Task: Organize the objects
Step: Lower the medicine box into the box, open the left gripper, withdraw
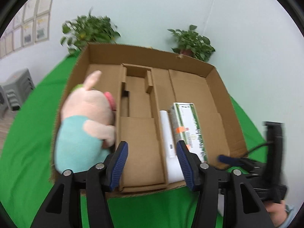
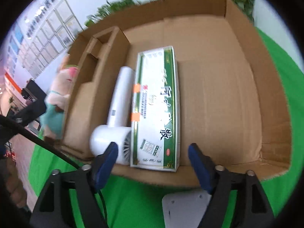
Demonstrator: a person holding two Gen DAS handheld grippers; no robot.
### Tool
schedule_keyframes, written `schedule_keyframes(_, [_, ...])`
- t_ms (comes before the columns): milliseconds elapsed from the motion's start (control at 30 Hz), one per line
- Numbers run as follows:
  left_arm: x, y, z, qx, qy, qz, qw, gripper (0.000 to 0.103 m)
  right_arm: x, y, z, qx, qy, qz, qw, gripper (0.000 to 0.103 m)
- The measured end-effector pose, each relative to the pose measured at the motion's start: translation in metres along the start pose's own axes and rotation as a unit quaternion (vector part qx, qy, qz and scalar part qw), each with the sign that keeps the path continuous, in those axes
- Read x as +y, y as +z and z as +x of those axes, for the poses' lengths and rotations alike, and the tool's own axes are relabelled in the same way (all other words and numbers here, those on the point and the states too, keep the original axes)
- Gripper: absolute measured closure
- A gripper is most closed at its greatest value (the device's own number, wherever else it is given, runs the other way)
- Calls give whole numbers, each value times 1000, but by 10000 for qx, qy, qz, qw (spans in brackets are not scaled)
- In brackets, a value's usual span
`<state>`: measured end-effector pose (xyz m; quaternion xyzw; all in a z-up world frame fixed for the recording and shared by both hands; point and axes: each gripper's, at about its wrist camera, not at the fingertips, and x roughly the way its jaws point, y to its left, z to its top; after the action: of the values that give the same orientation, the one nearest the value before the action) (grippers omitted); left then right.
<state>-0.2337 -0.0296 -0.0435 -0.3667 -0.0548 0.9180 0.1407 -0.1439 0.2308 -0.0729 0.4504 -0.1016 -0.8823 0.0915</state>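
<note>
A shallow cardboard tray [image 1: 218, 79] with a cardboard insert lies on a green cloth. A pink plush pig [image 1: 85, 121] in a teal shirt sits in its left compartment. A white hair dryer [image 1: 169, 144] and a green-and-white box [image 1: 190, 129] lie side by side right of the insert. My left gripper [image 1: 152, 163] is open and empty over the tray's near edge. My right gripper [image 2: 152, 161] is open and empty, just in front of the box [image 2: 157, 110] and the hair dryer [image 2: 115, 121]. The pig [image 2: 57, 102] shows at the left in the right wrist view.
Two potted plants [image 1: 191, 41] stand behind the tray against a pale wall. Grey stacked stools [image 1: 17, 89] stand far left. The right part of the tray floor [image 2: 228, 95] is bare cardboard. A black cable [image 2: 38, 140] runs at lower left. The green cloth [image 1: 28, 133] surrounds the tray.
</note>
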Motion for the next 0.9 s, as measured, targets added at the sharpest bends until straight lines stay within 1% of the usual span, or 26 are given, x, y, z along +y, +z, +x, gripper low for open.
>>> schedule_keyframes(33, [-1,-4,-9,-128,151,48,9998,40,1,-5,-8,-167,-56,-63,9998,22])
schedule_keyframes(67, [-2,-10,-19,-302,303,120,9990,33,3,-16,-24,-459,-153,-178,9987,20])
schedule_keyframes(100, [-6,-14,-28,-450,425,194,9979,29,3,-22,-33,-694,-262,-277,9969,20])
schedule_keyframes(133, [-9,-19,-37,-594,601,270,9961,23,7,-25,-37,-933,-398,-394,9941,16])
schedule_keyframes(167, [-15,-24,-44,-738,858,371,9929,13,4,-22,-45,-1177,-511,-507,9904,9])
schedule_keyframes(200, [-20,-30,-51,-875,1085,475,9891,8,6,-27,-56,-1407,-583,-608,9865,3])
schedule_keyframes(233, [-25,-34,-55,-979,1242,545,9859,1,6,-24,-52,-1557,-637,-675,9834,1])
schedule_keyframes(300, [-38,-46,-66,-1184,1580,699,9778,0,8,-38,-62,-1827,-794,-802,9767,1])
schedule_keyframes(333, [-42,-50,-67,-1216,1649,750,9759,1,9,-43,-65,-1898,-816,-811,9751,1])
schedule_keyframes(367, [-46,-55,-69,-1242,1683,797,9746,1,15,-34,-63,-1966,-834,-792,9737,1])
schedule_keyframes(433, [-53,-63,-72,-1244,1653,857,9746,1,17,-39,-65,-2096,-849,-673,9718,1])
schedule_keyframes(500, [-60,-72,-75,-1243,1707,941,9729,13,15,-39,-72,-2150,-806,-564,9717,6])
schedule_keyframes(533, [-63,-77,-75,-1244,1737,1001,9718,33,18,-37,-73,-2185,-808,-556,9709,20])
schedule_keyframes(567, [-64,-79,-73,-1191,1694,1035,9728,61,20,-37,-74,-2229,-825,-562,9697,37])
schedule_keyframes(600, [-64,-82,-71,-1098,1598,1031,9756,77,20,-37,-75,-2241,-873,-567,9690,44])
schedule_keyframes(633, [-63,-84,-69,-988,1456,947,9798,100,19,-40,-77,-2231,-924,-566,9687,61])
schedule_keyframes(667, [-62,-85,-67,-930,1367,825,9828,100,18,-42,-77,-2208,-964,-568,9689,78])
schedule_keyframes(700, [-61,-87,-66,-942,1364,775,9831,100,17,-42,-76,-2169,-1025,-571,9691,82])
schedule_keyframes(767, [-64,-90,-67,-1026,1481,806,9803,98,14,-45,-76,-2146,-1069,-555,9692,82])
schedule_keyframes(800, [-65,-90,-67,-1021,1555,793,9793,96,12,-46,-77,-2163,-1088,-555,9687,82])
schedule_keyframes(833, [-66,-90,-65,-942,1631,779,9790,78,11,-47,-79,-2181,-1130,-557,9678,82])
schedule_keyframes(867, [-67,-90,-64,-894,1653,810,9788,43,11,-48,-79,-2204,-1195,-545,9665,78])
schedule_keyframes(900, [-69,-90,-66,-911,1655,876,9781,25,10,-48,-81,-2255,-1268,-517,9646,71])
